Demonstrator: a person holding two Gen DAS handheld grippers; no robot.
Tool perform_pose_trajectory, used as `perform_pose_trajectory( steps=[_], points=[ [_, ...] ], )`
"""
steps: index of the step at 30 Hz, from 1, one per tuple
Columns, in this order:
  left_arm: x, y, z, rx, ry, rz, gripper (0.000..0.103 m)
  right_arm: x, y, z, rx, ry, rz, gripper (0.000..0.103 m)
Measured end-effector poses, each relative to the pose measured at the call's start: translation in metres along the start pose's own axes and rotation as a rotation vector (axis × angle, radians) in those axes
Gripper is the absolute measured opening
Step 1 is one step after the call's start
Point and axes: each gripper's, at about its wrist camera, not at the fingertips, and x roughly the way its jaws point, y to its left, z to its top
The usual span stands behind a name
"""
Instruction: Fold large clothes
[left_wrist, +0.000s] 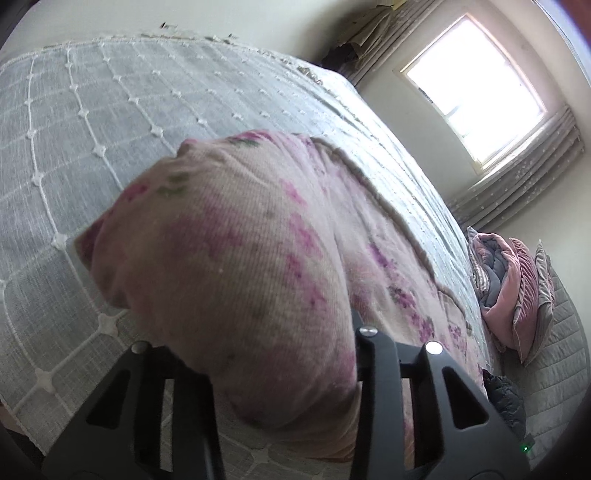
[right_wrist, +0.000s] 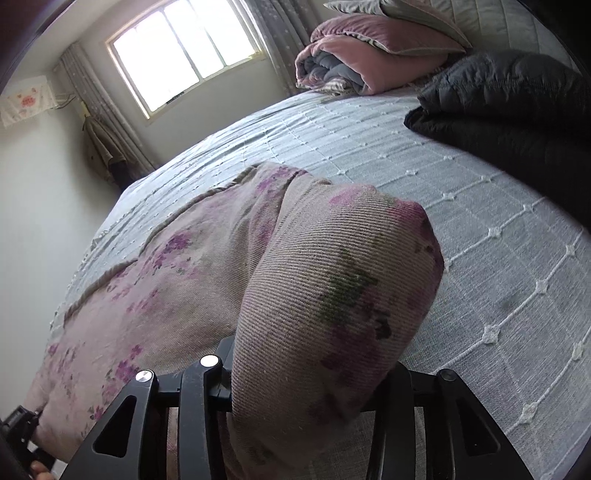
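A large pink floral garment (left_wrist: 391, 266) lies spread on the grey-blue bedspread (left_wrist: 110, 122). My left gripper (left_wrist: 280, 369) is shut on one end of the garment; a bunched fold drapes over the fingers and hides the tips. My right gripper (right_wrist: 306, 384) is shut on the other end of the same floral garment (right_wrist: 177, 266), with a rolled fold (right_wrist: 343, 280) hanging over its fingers. Both ends are lifted a little above the bedspread (right_wrist: 480, 229). The left gripper shows at the bottom-left edge of the right wrist view (right_wrist: 18, 432).
A dark padded jacket (right_wrist: 509, 110) lies on the bed toward the head end. Folded pink and grey quilts and pillows (right_wrist: 369, 48) are stacked by the headboard, also seen in the left wrist view (left_wrist: 509, 288). A bright window (right_wrist: 184, 48) and curtains are beyond.
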Motion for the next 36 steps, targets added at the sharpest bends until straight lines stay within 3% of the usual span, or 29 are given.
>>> perform_pose_trajectory(
  steps=[4, 16, 24, 30, 36],
  points=[
    [-0.012, -0.009, 0.005, 0.041, -0.041, -0.034, 0.035, -0.011, 0.015, 0.000, -0.085, -0.057, -0.033, 0.036],
    [-0.035, -0.006, 0.011, 0.003, -0.083, -0.119, 0.032, -0.035, 0.035, 0.009, -0.176, -0.173, -0.057, 0.032],
    [-0.041, 0.005, 0.027, -0.043, -0.041, -0.159, 0.031, -0.049, 0.049, 0.023, -0.197, -0.164, -0.046, 0.030],
    [-0.060, 0.024, 0.046, -0.094, -0.038, -0.187, 0.031, -0.072, 0.083, 0.029, -0.265, -0.194, -0.031, 0.028],
    [-0.084, 0.038, 0.077, -0.058, -0.055, -0.193, 0.031, -0.087, 0.137, 0.030, -0.376, -0.212, 0.012, 0.026]
  ],
)
